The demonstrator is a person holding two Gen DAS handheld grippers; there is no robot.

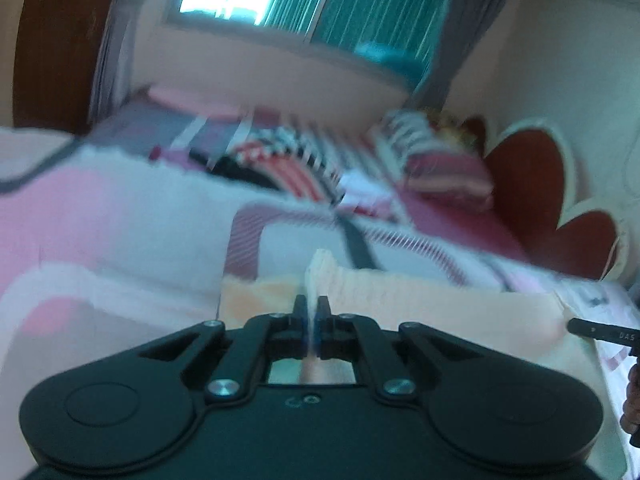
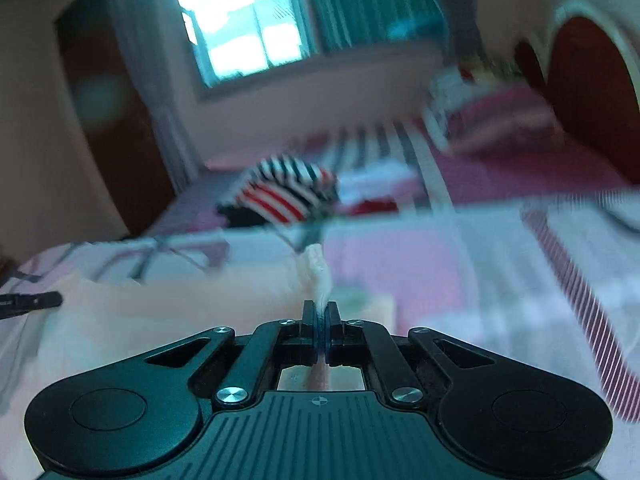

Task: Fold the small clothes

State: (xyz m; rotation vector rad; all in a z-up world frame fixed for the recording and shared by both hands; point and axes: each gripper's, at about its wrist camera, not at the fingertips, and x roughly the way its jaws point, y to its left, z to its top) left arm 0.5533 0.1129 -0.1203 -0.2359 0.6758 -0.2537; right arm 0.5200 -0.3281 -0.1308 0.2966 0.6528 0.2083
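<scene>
A pale peach small garment (image 1: 440, 304) is stretched between my two grippers above the bed. My left gripper (image 1: 311, 305) is shut on one corner of it, and a fold of cloth sticks up between the fingers. My right gripper (image 2: 321, 309) is shut on the other corner of the same garment (image 2: 180, 308), with a white tuft of cloth above the fingers. The right gripper's tip shows at the right edge of the left wrist view (image 1: 600, 330). The left gripper's tip shows at the left edge of the right wrist view (image 2: 32, 302). Both views are blurred.
The bed has a pink, white and striped cover (image 1: 120, 208). A pile of striped red, black and white clothes (image 2: 288, 192) lies further back. Pillows (image 1: 444, 172) lie by a red headboard (image 1: 532, 196). A window with teal curtains (image 2: 248, 20) is behind.
</scene>
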